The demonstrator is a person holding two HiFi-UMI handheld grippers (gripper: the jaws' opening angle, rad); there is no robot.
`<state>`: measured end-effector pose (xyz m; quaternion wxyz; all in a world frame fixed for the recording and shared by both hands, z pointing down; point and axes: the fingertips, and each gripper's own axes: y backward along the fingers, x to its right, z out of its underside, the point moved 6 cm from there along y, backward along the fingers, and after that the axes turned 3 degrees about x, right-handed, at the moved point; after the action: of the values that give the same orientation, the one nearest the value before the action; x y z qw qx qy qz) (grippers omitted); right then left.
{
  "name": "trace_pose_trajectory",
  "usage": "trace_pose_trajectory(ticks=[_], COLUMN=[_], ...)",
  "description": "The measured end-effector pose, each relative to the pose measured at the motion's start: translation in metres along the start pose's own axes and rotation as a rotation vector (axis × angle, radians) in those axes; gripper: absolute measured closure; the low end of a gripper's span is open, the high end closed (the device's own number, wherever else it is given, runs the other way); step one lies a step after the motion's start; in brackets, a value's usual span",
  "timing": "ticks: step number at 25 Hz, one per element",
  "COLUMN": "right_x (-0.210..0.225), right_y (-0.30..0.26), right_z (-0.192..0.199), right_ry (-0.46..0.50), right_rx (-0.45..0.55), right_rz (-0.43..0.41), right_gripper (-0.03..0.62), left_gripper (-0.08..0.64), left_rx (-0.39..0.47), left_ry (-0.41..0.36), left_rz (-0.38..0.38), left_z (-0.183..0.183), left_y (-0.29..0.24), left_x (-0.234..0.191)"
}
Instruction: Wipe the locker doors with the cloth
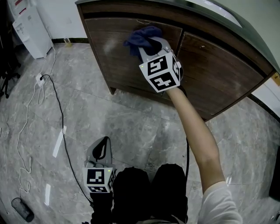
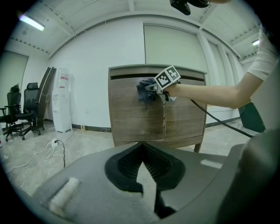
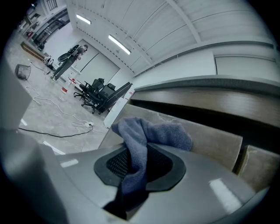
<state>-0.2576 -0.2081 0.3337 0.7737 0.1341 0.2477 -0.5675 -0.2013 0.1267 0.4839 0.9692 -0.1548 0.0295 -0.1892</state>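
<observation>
Wiping looks to be under way. The right tool [image 1: 151, 47] is clamped on the blue cloth [image 1: 141, 36], with a fold caught between its jaws and the loose bunch pushed ahead against the locker [image 1: 131, 85]. The cloth sits high on the door at frame left [image 1: 111, 52], just under the dark gap below the top slab [image 1: 205, 12] and near the seam with the door at frame right [image 1: 218, 74]. The left tool [image 1: 101, 149] hangs low at the lower left of the head view. Its jaws are together with nothing between them, and it points across the floor [image 1: 140, 127] at the locker from well back.

Most of the left door lies below and to the left of the cloth, so the next move probably calls for steady pressure and a sweep down or leftward across the panel. The cloth should stay bunched against the wood so the hard jaws don't scrape it.

The slab overhangs right above the cloth, which leaves little room upward. Crossing the seam would take the stroke onto the other door. Downward the panel is free to its bottom edge, which sits just above the floor. A black cable [image 1: 61, 127] trails along the left of the frame, well clear of the locker.
</observation>
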Motion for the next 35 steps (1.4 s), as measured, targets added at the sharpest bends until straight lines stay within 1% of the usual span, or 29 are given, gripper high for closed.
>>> trace_pose_trajectory(ticks=[5, 11, 15, 20, 31, 35], right_x=[-0.025, -0.057, -0.077, -0.101, -0.14, -0.154], right_y=[-0.009, -0.02, -0.028, -0.035, -0.047, -0.05], right_z=[0.031, 0.067, 0.09, 0.122, 0.17, 0.191], right_ry=[-0.023, 0.018, 0.005, -0.014, -0.049, -0.078], right_rx=[-0.043, -0.089, -0.12, -0.182, -0.272, -0.314], right_rz=[-0.035, -0.078, -0.111, -0.158, -0.216, -0.242], right_gripper=[0.5, 0.5, 0.5, 0.5, 0.5, 0.5], left_gripper=[0.56, 0.56, 0.56, 0.56, 0.56, 0.56], left_rx=[-0.009, -0.013, -0.023, -0.031, -0.048, -0.06], left_ry=[0.001, 0.003, 0.008, 0.014, 0.029, 0.032], left_rz=[-0.008, -0.012, -0.022, -0.027, -0.034, -0.04], left_z=[0.005, 0.007, 0.012, 0.017, 0.026, 0.031], left_y=[0.0, 0.0, 0.001, 0.0, -0.002, -0.001], left_x=[-0.006, -0.009, -0.014, -0.019, -0.027, -0.031])
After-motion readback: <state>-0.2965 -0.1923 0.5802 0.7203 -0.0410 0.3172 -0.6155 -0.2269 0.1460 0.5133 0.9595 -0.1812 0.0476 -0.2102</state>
